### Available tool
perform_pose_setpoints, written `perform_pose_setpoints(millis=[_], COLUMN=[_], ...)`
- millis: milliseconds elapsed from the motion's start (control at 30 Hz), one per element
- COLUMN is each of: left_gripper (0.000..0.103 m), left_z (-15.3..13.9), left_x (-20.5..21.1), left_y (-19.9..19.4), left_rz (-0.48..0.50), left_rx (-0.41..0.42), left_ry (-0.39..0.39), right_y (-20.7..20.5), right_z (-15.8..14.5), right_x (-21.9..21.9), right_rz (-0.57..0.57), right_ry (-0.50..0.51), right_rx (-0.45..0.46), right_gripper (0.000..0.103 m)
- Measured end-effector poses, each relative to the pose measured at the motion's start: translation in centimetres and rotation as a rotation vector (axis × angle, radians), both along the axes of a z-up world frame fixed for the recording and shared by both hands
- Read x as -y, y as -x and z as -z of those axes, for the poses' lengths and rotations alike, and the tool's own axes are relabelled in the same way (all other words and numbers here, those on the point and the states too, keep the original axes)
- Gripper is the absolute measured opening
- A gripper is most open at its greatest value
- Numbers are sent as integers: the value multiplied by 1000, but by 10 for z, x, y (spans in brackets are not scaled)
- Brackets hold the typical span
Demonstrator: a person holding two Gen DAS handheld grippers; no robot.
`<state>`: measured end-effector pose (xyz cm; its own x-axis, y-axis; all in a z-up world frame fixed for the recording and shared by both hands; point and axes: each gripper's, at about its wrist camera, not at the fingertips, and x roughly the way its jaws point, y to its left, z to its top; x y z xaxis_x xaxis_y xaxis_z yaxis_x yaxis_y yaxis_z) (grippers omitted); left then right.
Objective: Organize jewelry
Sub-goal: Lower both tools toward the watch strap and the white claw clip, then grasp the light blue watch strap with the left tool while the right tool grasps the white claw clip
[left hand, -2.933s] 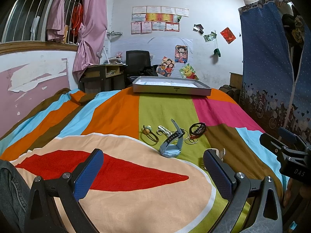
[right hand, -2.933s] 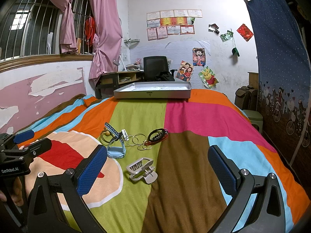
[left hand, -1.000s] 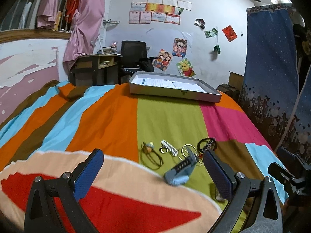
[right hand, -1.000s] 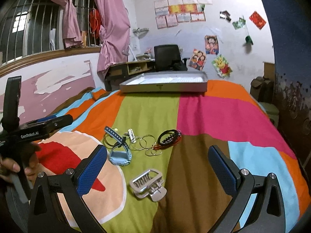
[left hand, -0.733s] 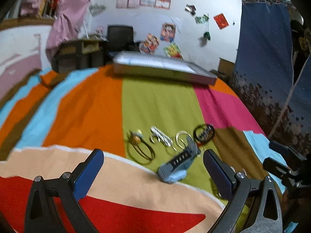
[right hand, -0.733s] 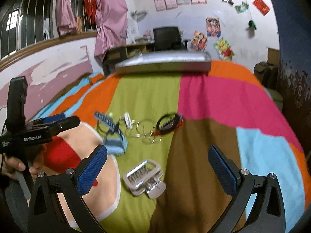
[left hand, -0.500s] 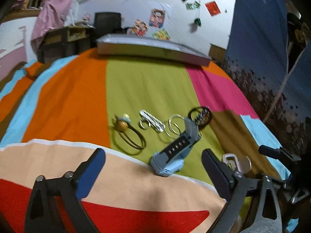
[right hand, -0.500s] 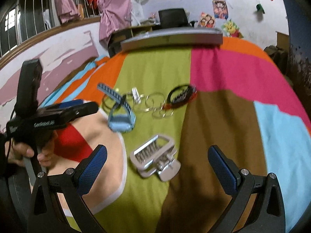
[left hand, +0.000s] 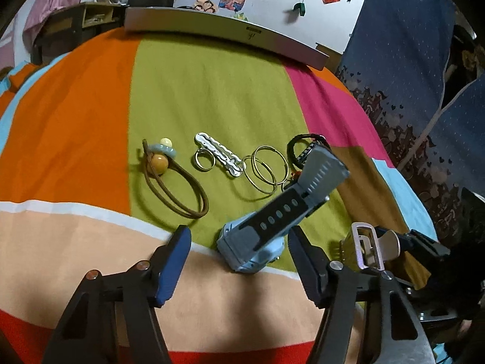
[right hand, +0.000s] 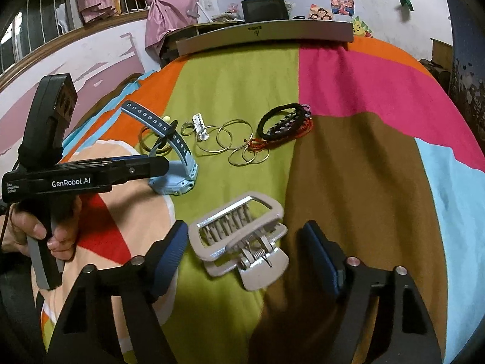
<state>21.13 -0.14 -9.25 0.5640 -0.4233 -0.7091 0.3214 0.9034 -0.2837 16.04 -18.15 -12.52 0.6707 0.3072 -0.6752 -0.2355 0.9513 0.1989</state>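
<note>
A light blue watch [left hand: 266, 227] lies on the striped bedspread [left hand: 212, 91], its strap sticking up. My left gripper [left hand: 239, 261] is open, with the watch body between its fingers and not touching them. A beige hair claw clip [right hand: 239, 242] lies on the green and brown stripes, with my right gripper [right hand: 245, 254] open around it. Further on lie a brown hair tie with beads [left hand: 169, 179], a silver barrette [left hand: 218, 157], gold hoops [left hand: 263, 166] and black hair ties [right hand: 285, 121].
A long grey tray [right hand: 263, 36] sits at the far end of the bed. A person's hand [right hand: 45, 227] holds the left gripper's handle at the left of the right wrist view. A desk and chair stand behind the tray, and a blue curtain [left hand: 409, 60] hangs on the right.
Both grippers have dropped toward the bedspread and moved forward. The left now straddles the watch and the right straddles the claw clip. Both pairs of jaws have narrowed but stay open.
</note>
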Motion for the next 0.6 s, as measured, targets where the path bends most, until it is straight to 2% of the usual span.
perform_pose_setpoints(millis=[67, 300, 600], left_gripper=[57, 36, 31], left_z=[2, 7, 7], left_x=[1, 10, 14], left_y=[-5, -9, -1], left_rz=[15, 62, 105], left_rx=[-11, -31, -40], left_ry=[10, 23, -1], right_y=[-1, -4, -1], right_z=[2, 7, 12], right_x=[0, 1, 8], right_rz=[7, 27, 64], right_ry=[-5, -18, -61], right_rx=[-6, -11, -5], right_gripper=[63, 63, 63])
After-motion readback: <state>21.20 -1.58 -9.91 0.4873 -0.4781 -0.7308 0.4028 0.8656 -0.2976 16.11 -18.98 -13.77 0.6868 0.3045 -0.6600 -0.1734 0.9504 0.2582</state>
